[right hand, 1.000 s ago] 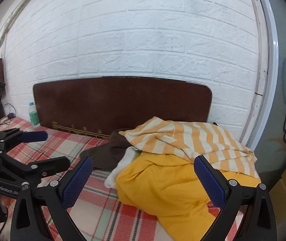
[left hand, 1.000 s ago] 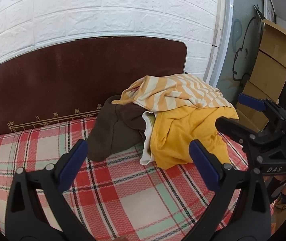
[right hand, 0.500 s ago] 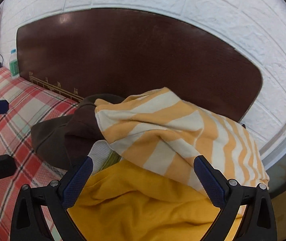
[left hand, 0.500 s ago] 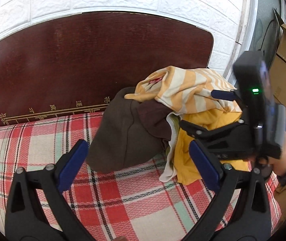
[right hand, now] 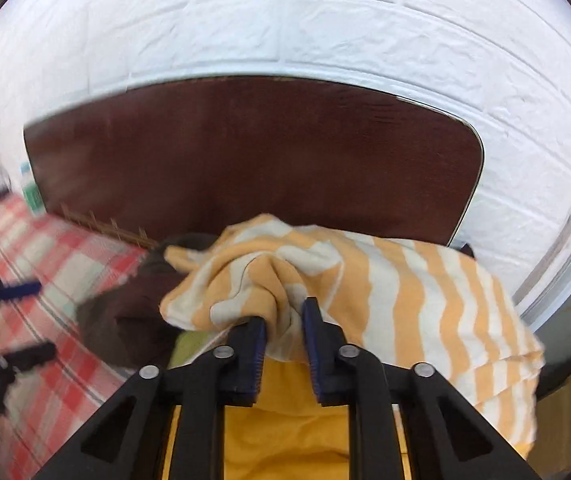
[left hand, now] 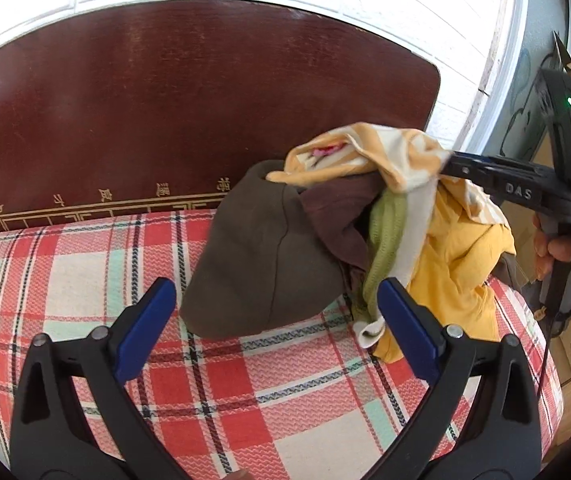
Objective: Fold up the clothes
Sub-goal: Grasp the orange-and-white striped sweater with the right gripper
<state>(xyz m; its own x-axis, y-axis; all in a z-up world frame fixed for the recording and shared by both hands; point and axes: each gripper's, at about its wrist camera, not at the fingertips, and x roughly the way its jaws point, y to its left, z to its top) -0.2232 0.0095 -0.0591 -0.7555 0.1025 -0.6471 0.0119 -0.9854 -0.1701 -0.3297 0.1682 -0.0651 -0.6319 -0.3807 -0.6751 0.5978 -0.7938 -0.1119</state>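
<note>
From the left wrist camera, my left gripper [left hand: 275, 330] hangs with its blue pads spread wide and nothing between them, low over the red, white and mint plaid bed cover [left hand: 205, 380]. Just past it lies the heap of unfolded clothes: a dark brown garment [left hand: 261, 256] in front, a strip of pale green knit [left hand: 385, 236] and a mustard-yellow shirt [left hand: 457, 248] beside it, and an orange-and-cream striped top [left hand: 381, 152] on the crest. My right gripper [left hand: 451, 168] reaches in from the right and bites the striped cloth near its peak.

From the right wrist camera (rather blurred at the edges), the right gripper's jaws are closing on a bunched ridge of the striped top [right hand: 365, 280], with the blue pads [right hand: 259, 340] already pressing the fabric. The yellow shirt [right hand: 285, 420] sits underneath.

I judge this the first step: picking one garment off the pile. Next I should lift the striped top clear and carry it to open cover, then find a second corner with the free left gripper. The brown garment and yellow shirt lie tangled against it and may drag along; the dark wooden headboard [left hand: 165, 120] stands close behind.
</note>
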